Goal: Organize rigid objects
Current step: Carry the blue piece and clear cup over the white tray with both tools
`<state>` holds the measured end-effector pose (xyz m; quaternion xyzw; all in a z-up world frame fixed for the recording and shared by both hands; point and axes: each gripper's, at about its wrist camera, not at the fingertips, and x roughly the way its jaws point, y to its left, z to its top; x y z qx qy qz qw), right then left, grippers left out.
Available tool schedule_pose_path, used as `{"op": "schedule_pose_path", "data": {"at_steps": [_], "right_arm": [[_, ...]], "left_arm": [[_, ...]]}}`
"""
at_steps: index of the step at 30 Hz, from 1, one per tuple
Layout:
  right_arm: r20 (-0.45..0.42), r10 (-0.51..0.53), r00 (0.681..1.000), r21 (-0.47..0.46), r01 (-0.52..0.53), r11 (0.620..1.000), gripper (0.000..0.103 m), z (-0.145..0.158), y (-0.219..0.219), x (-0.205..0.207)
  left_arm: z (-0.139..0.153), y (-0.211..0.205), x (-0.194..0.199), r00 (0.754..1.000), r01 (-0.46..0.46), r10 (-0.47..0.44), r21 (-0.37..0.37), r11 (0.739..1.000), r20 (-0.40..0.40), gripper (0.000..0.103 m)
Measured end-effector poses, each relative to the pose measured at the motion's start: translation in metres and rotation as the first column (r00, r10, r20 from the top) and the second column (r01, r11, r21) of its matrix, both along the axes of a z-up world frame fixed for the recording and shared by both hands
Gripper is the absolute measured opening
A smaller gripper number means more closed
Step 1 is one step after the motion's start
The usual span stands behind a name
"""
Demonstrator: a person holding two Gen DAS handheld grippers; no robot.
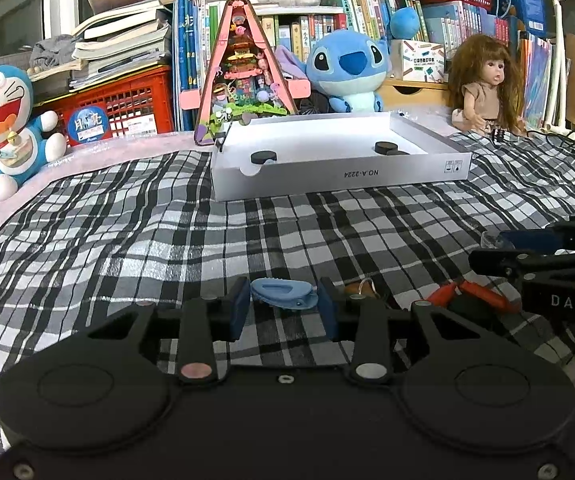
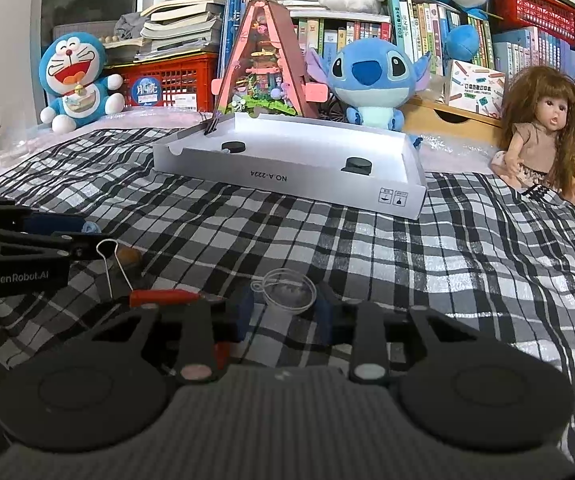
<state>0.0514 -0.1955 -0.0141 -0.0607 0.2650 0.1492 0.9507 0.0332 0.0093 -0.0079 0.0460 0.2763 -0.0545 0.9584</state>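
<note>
Both grippers sit low over the checked cloth (image 1: pixel 167 220), each with a small piece between its blue pads. On the left gripper (image 1: pixel 283 304) the pads close in on either side of a pale blue clip (image 1: pixel 283 294), near enough to look like a grip, though I cannot tell for sure that they press on it. On the right gripper (image 2: pixel 285 308) the pads flank a small clear plastic cup (image 2: pixel 287 290) in much the same way; whether they clamp it or merely bracket it I cannot tell either. Further off, a shallow white box (image 2: pixel 287 176) lies open on the cloth, well apart from both grippers, and it already holds two black round pieces (image 2: pixel 233 147), one toward each end. I take that box to be where things go, so the sorting looks begun but far from finished. Left on the cloth near the grippers are a red-handled tool (image 2: pixel 167 298), a thin wire loop (image 2: pixel 107 256) and a small brown thing (image 2: pixel 129 258) I cannot identify. The clip and the cup have not reached the box.
</note>
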Motion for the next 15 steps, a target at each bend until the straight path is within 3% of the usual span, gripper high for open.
{"op": "schedule_pose_path", "data": {"at_steps": [15], "right_arm": [[0.011,-0.053,0.999,0.040,0.053,0.998,0.041,0.025,-0.009,0.025]], "left_arm": [[0.031,0.002,0.029,1.000,0.009,-0.008,-0.044,0.999,0.016,0.034]]}}
